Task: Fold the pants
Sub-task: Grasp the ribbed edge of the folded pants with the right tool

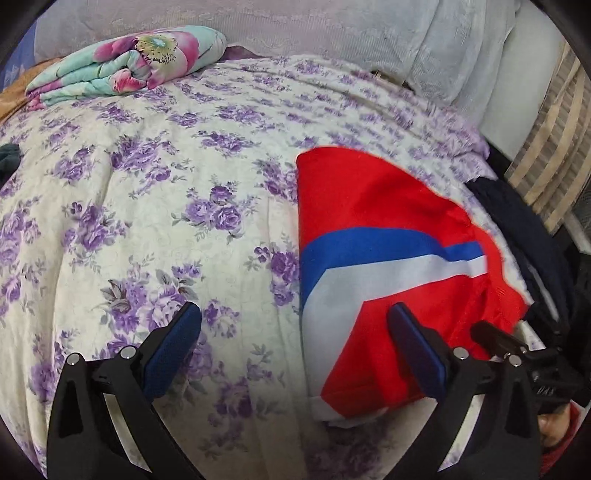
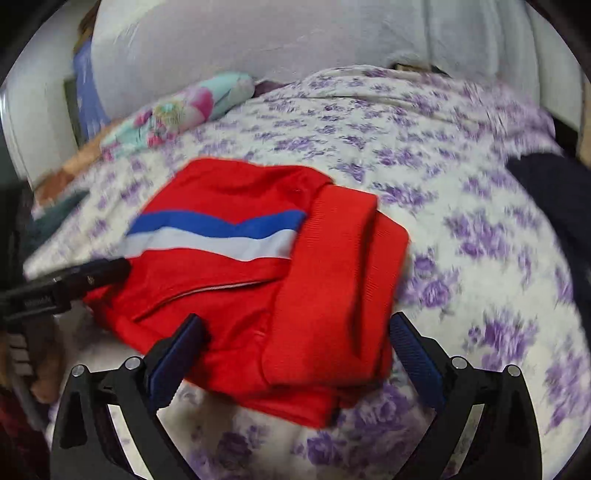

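Observation:
Red pants (image 1: pixel 373 206) with a blue and a white stripe lie folded in a compact bundle on the flowered bedspread (image 1: pixel 147 206). In the left wrist view my left gripper (image 1: pixel 295 321) is open just above the bed, its right finger over the bundle's near left edge. In the right wrist view the pants (image 2: pixel 258 288) lie directly ahead, ribbed waistband on top at the right. My right gripper (image 2: pixel 295 332) is open, its fingers either side of the bundle's near edge and holding nothing. The other gripper's black tip (image 2: pixel 92 271) rests at the bundle's left side.
A folded floral blanket (image 1: pixel 125 66) lies at the far left of the bed by the pale headboard (image 1: pixel 295 26). Dark clothing (image 1: pixel 517 221) lies at the bed's right edge. A small dark cloth (image 1: pixel 9 155) sits at the left edge. A hand (image 1: pixel 554 424) shows at lower right.

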Demonstrator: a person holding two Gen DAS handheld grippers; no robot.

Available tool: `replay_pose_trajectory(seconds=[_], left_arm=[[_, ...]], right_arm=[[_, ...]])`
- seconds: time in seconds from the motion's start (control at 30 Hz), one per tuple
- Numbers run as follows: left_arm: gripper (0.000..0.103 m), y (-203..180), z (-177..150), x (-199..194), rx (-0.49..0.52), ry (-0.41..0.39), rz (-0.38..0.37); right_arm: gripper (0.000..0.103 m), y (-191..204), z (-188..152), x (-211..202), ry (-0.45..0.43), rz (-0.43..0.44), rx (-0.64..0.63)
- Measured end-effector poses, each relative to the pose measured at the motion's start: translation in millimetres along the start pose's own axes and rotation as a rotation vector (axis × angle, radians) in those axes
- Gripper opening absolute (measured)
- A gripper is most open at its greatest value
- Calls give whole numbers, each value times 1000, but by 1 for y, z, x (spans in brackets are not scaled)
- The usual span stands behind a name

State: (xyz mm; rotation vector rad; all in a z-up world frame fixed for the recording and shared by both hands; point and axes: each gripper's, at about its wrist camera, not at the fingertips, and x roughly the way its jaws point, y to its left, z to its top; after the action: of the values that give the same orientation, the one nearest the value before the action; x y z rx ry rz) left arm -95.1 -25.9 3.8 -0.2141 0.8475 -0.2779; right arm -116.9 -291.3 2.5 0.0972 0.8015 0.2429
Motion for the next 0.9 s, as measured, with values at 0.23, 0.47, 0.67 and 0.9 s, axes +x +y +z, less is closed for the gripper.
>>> replay_pose_trajectory(seconds=[0.23,0.47,0.67,0.9], left_arm=[[99,-6,37,-4,63,-49,44],[99,-25,77,59,184,49,213],[98,21,69,52,11,62,-51],[98,28,24,17,55,137,-340]], right_arm=[[100,-21,27,-39,-143,45,103],[100,11,57,42,50,-218,-133],[99,-50,47,24,4,73,161],[100,-91,27,22,70,294,327]])
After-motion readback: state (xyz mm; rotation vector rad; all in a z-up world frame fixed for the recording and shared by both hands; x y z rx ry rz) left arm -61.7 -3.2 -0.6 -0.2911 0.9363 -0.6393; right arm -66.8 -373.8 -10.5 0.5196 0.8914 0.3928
